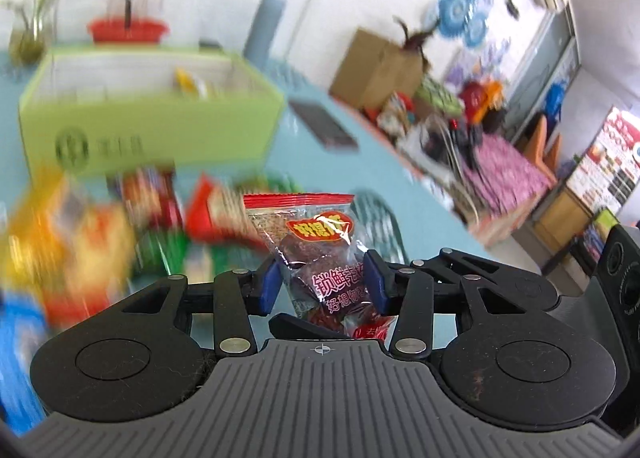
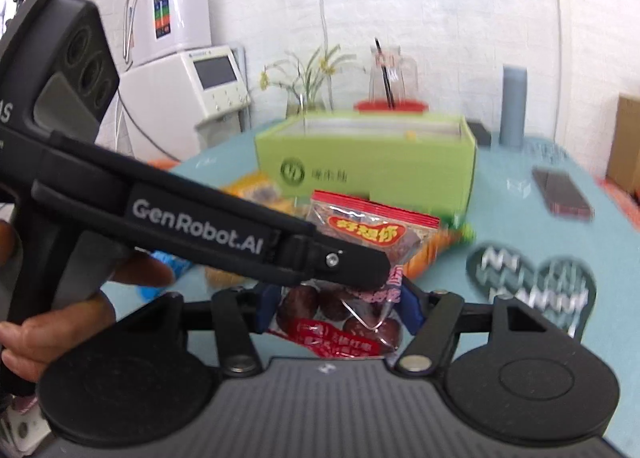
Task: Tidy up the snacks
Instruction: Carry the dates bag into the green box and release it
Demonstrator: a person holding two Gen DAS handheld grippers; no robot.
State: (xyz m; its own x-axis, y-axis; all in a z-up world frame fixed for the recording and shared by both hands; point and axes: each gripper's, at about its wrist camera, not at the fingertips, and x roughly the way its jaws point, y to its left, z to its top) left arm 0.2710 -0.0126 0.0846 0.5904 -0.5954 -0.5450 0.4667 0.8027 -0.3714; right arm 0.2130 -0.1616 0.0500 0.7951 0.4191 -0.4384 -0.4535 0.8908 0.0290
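Note:
A clear red-topped packet of red dates (image 1: 316, 254) is held up above the table between both grippers. My left gripper (image 1: 322, 284) is shut on the packet, its blue pads pressing both sides. In the right wrist view my right gripper (image 2: 338, 308) is also shut on the same date packet (image 2: 360, 270); the left gripper's black finger (image 2: 344, 264) crosses in front of it from the left. The green snack box (image 1: 152, 118) stands open behind, also in the right wrist view (image 2: 368, 162). A blurred pile of snack packets (image 1: 100, 234) lies before the box.
A light blue table (image 1: 420, 218) carries a dark phone (image 1: 322, 124), a grey cylinder (image 2: 514, 104), a red tray with a glass jug (image 2: 390, 98) and a plant (image 2: 308, 86). A cardboard box (image 1: 376, 66) and clutter stand beyond the right edge. A heart-shaped coaster (image 2: 532, 282) lies at the right.

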